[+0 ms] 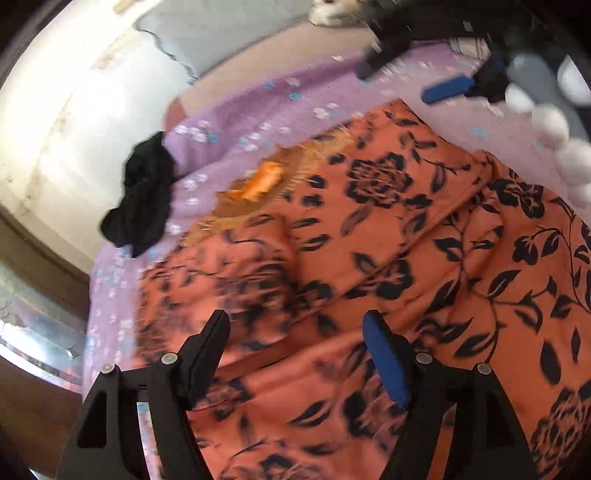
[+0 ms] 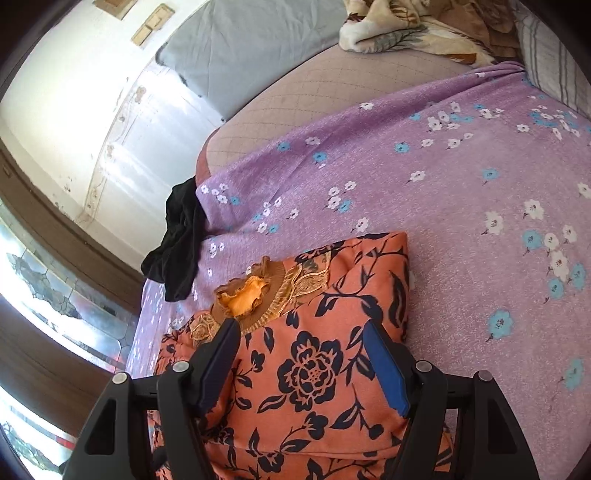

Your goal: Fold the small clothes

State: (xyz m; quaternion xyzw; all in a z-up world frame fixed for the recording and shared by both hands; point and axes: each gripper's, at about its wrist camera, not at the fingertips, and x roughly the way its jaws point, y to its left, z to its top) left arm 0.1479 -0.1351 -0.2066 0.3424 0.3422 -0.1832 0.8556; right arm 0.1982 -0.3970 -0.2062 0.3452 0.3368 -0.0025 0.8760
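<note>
An orange garment with black flowers (image 1: 388,236) lies spread and creased on the purple flowered sheet (image 1: 236,122). Its gold-brown collar with an orange ruffle (image 1: 264,181) points to the far left. My left gripper (image 1: 295,321) hangs open just over the cloth with nothing between its fingers. The right wrist view shows the same garment (image 2: 314,332) as a folded block with the collar (image 2: 255,295) on top. My right gripper (image 2: 300,326) stands open above it, one finger on each side, not pinching. From the left wrist view, the right gripper (image 1: 402,79) shows blurred at the far top right.
A crumpled black garment (image 2: 181,240) hangs at the bed's left edge (image 1: 144,195). A grey pillow (image 2: 251,48) and a beige patterned blanket (image 2: 406,29) lie at the head. Bare purple sheet (image 2: 480,184) stretches to the right. White fluffy balls (image 1: 554,125) line the right side.
</note>
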